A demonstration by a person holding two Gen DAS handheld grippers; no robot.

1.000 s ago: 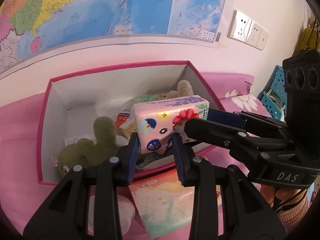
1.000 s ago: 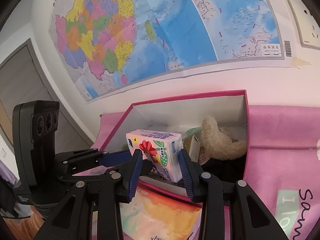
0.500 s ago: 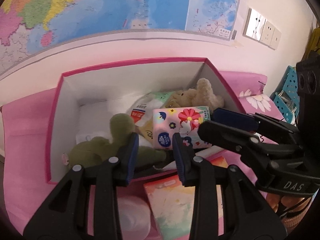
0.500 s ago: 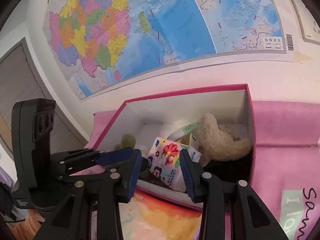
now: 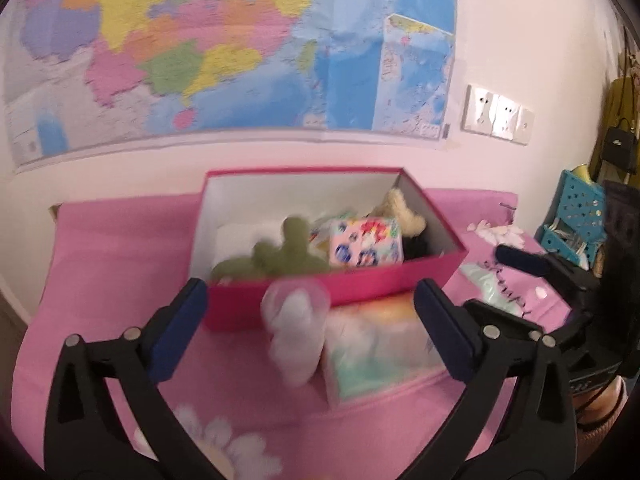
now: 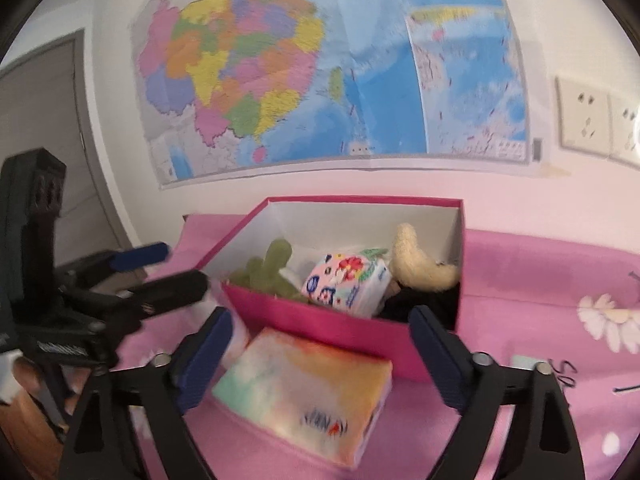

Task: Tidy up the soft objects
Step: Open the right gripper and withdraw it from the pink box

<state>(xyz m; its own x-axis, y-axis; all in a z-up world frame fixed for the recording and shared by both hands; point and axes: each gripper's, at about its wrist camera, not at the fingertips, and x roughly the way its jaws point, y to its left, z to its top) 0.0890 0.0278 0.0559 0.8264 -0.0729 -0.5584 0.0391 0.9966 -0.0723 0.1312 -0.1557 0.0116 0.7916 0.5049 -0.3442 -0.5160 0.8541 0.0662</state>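
Tissue pack [image 6: 346, 286] in box [image 6: 332, 328], between plush toys.

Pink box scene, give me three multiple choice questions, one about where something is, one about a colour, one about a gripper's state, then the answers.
1. Where is the floral tissue pack?
A. inside the pink box
B. on the cloth
C. in a gripper

2. What colour is the plush toy at the box's left end?
A. blue
B. green
C. red

3. How is the left gripper?
A. shut on a pack
B. open, empty
C. out of view

Answers: A, it lies among the toys inside; B, its fur is olive green; B, fingers spread, holding nothing.
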